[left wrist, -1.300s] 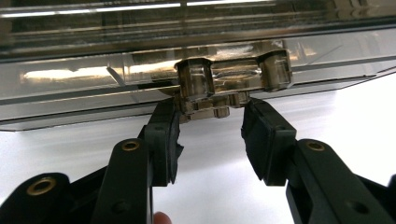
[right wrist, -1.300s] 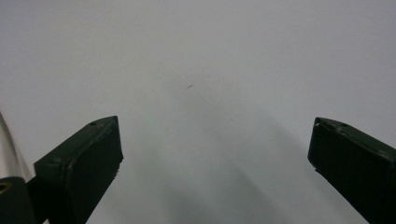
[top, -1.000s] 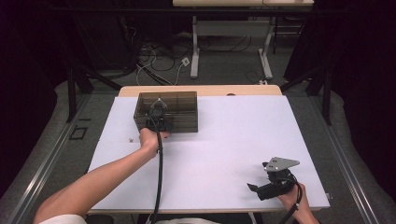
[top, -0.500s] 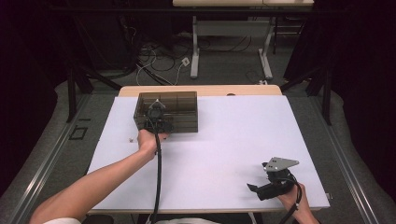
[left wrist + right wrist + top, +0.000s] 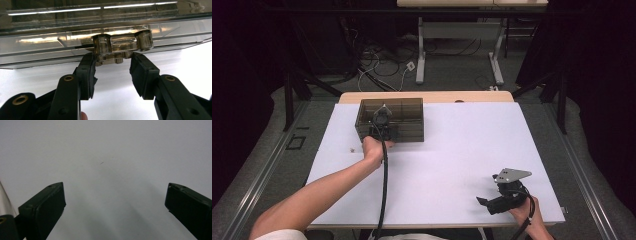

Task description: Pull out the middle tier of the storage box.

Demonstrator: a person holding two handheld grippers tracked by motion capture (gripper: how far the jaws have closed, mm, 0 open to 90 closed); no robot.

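Observation:
A dark see-through plastic box (image 5: 399,117) stands at the back left of the white table (image 5: 462,150). My left gripper (image 5: 381,120) is at its front wall. In the left gripper view the box's clear latch (image 5: 122,42) sits right at the tips of my left gripper (image 5: 112,58). Its jaws have just been closing, and the pads (image 5: 90,67) press on either side of the latch's lower tab. My right gripper (image 5: 482,202) rests near the table's front right edge in a hand. There, my right gripper (image 5: 115,192) stands wide open over bare table.
A small speck (image 5: 352,148) lies on the table left of the box. A strip of wooden tabletop (image 5: 437,96) shows behind the white sheet. Cables and desk legs (image 5: 421,55) stand on the floor beyond.

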